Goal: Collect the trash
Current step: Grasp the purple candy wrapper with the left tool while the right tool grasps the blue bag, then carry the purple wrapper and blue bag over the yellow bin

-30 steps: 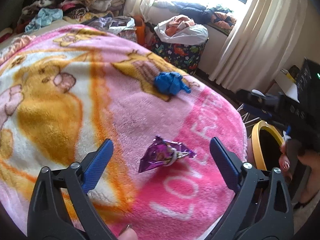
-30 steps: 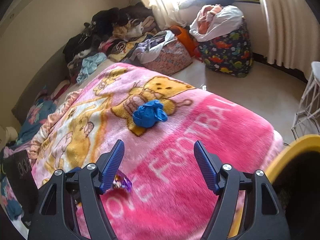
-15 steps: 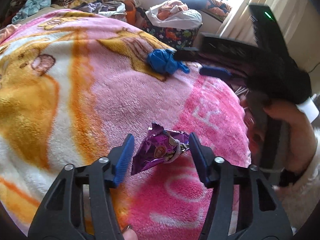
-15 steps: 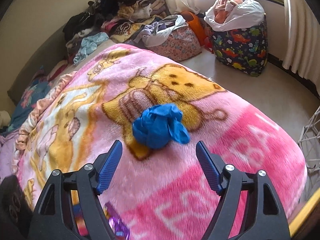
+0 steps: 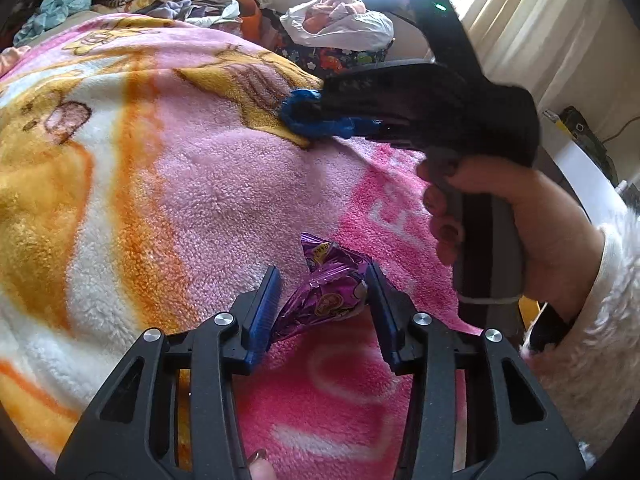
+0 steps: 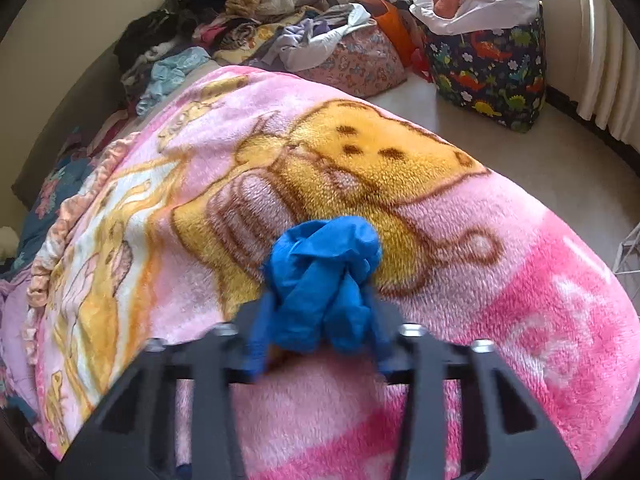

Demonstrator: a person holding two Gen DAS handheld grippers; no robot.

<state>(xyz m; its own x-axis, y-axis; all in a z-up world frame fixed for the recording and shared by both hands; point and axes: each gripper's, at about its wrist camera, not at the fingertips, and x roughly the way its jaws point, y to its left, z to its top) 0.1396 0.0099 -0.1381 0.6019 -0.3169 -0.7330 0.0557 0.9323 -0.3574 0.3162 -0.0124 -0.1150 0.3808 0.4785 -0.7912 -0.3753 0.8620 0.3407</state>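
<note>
Left gripper jaws closing around the purple wrapper; right gripper jaws closing on the blue glove; at one o'clock, dinosaur-print bag holds clothes.

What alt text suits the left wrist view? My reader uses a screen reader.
The left gripper closes around a crinkled purple foil wrapper on a fleecy pink cartoon blanket. Beyond, the right gripper closes on a crumpled blue glove.

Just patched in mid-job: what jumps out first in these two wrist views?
The loud pink cartoon blanket fills both views. On it, a crumpled purple snack wrapper sits between the closing jaws of the left gripper, and a balled-up blue glove sits between the closing jaws of the right gripper. Clothes are heaped behind the bed.
</note>
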